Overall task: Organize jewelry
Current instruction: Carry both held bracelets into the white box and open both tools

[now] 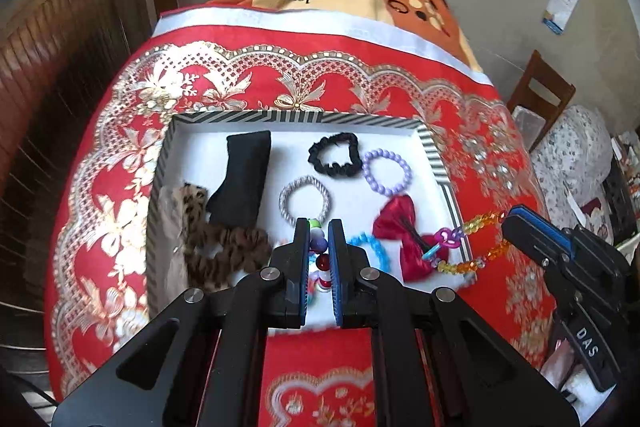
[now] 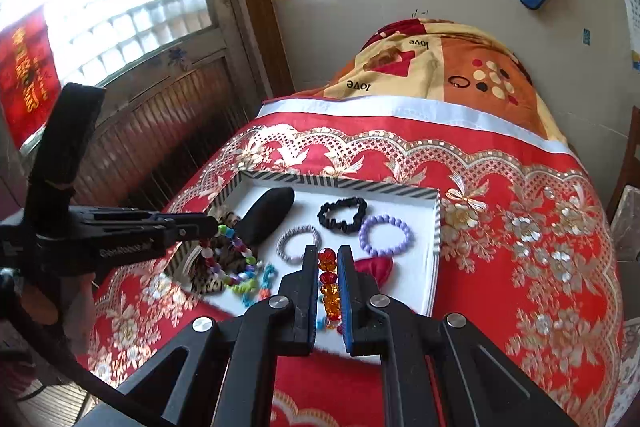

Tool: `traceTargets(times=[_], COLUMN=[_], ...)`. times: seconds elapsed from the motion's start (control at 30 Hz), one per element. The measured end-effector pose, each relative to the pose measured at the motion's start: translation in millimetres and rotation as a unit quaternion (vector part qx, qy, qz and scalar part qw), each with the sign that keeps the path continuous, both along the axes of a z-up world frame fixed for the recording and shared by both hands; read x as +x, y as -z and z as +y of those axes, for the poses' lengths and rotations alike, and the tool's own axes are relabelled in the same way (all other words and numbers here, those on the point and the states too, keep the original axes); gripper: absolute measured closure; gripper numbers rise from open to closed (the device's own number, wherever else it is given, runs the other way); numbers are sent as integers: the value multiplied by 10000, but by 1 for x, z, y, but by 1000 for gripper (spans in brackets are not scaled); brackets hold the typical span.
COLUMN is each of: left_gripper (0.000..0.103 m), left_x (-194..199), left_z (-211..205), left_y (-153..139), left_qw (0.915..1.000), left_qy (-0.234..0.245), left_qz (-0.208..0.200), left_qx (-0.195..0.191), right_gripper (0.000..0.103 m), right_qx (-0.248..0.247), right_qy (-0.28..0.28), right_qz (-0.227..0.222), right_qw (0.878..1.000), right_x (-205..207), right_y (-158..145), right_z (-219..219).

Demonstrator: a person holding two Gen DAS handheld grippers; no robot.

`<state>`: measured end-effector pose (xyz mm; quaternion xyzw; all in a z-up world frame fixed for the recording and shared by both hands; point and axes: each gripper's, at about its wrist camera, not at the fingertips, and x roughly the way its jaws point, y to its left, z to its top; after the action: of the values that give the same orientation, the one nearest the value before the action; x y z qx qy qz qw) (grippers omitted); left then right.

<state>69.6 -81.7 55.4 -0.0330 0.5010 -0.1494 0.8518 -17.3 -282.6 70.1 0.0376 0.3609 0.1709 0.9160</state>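
gripping bead strands: left gripper [image 1: 319, 227] multicoloured, right gripper [image 2: 327, 255] amber; strand ends hidden.

Red-and-gold tablecloth [image 1: 400, 99] covers the table — striped-rim tray [image 1: 430, 143] sits on it.

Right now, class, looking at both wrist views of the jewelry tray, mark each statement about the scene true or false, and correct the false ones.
1. The left gripper is shut on a multicoloured bead strand. True.
2. The right gripper is open, gripping nothing. False: it is shut on an orange and red crystal bead strand.
3. The purple bead bracelet lies inside the striped-rim tray. True.
4. The black scrunchie sits on the red tablecloth outside the tray. False: it lies in the tray, beside the purple bracelet.
5. The red satin bow lies in the tray. True.
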Motion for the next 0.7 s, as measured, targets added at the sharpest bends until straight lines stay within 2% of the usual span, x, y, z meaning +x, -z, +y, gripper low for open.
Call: traceTargets(times=[0.3,0.5,0.7], left_gripper=[95,95,95], left_x=[66,103,111], left_z=[-21,-6,5], left_y=[30,59,76], left_qw=[9991,9956,9936], left_qy=[-237,-708,-809], left_qz=[335,601,728], left_qx=[-41,131,312], right_gripper=[95,95,95], right_qx=[113,233,-216], right_qy=[-177,-222,70], right_qz=[348,627,913], right_qw=[9992,9975,9956], right_x=[73,128,167], right_y=[23,47,84], right_z=[1,-5,-22])
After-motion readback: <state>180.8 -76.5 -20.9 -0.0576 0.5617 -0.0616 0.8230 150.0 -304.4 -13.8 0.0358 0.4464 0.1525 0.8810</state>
